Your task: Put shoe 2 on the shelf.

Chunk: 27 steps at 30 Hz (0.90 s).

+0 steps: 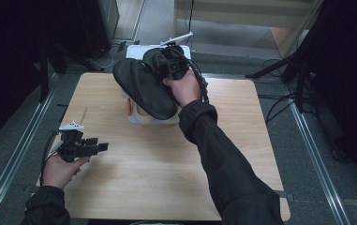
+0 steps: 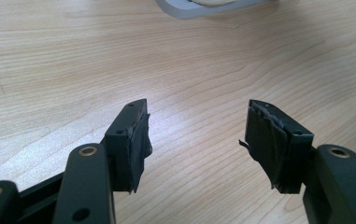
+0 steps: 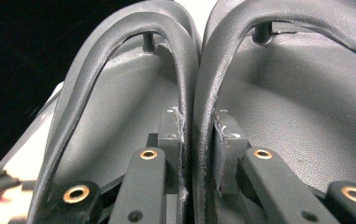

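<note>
Nearest me, at the near left of the pale wooden table (image 1: 134, 178), my left gripper (image 1: 102, 147) sits low with its jaws apart on nothing. Farther off, my right gripper (image 3: 198, 135) is clamped on the inner straps of two black leather flip-flops (image 1: 143, 86), held side by side above the white plastic bin (image 1: 134, 115) at the table's far middle.

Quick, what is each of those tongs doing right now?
Left tongs: open, holding nothing, above the table.
Right tongs: shut on the straps of two black flip-flops.
</note>
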Each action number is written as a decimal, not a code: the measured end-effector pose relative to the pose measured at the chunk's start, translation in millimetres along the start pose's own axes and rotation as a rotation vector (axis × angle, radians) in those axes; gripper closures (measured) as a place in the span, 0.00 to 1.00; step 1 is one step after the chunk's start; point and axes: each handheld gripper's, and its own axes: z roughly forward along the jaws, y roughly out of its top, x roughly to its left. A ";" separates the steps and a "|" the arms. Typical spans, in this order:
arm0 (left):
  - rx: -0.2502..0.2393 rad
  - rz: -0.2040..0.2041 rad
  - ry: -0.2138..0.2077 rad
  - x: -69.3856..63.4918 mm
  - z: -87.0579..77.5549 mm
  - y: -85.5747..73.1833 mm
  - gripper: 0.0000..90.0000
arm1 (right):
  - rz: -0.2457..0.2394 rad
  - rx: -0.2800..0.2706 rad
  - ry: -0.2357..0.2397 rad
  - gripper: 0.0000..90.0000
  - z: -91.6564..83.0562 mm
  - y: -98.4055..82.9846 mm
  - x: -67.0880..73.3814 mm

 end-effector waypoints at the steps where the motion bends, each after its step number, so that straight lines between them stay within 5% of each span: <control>1: -0.001 0.000 -0.002 0.0 0.1 0.0 0.45 | 0.014 -0.003 -0.015 0.86 2.6 1.4 -0.6; 12: 0.007 0.007 -0.016 -2.0 2.3 0.6 0.45 | 0.176 -0.051 -0.159 0.86 18.5 26.2 -1.9; 27: 0.008 0.012 -0.031 -4.3 4.5 1.3 0.45 | 0.318 -0.121 -0.251 0.85 29.6 45.4 -0.3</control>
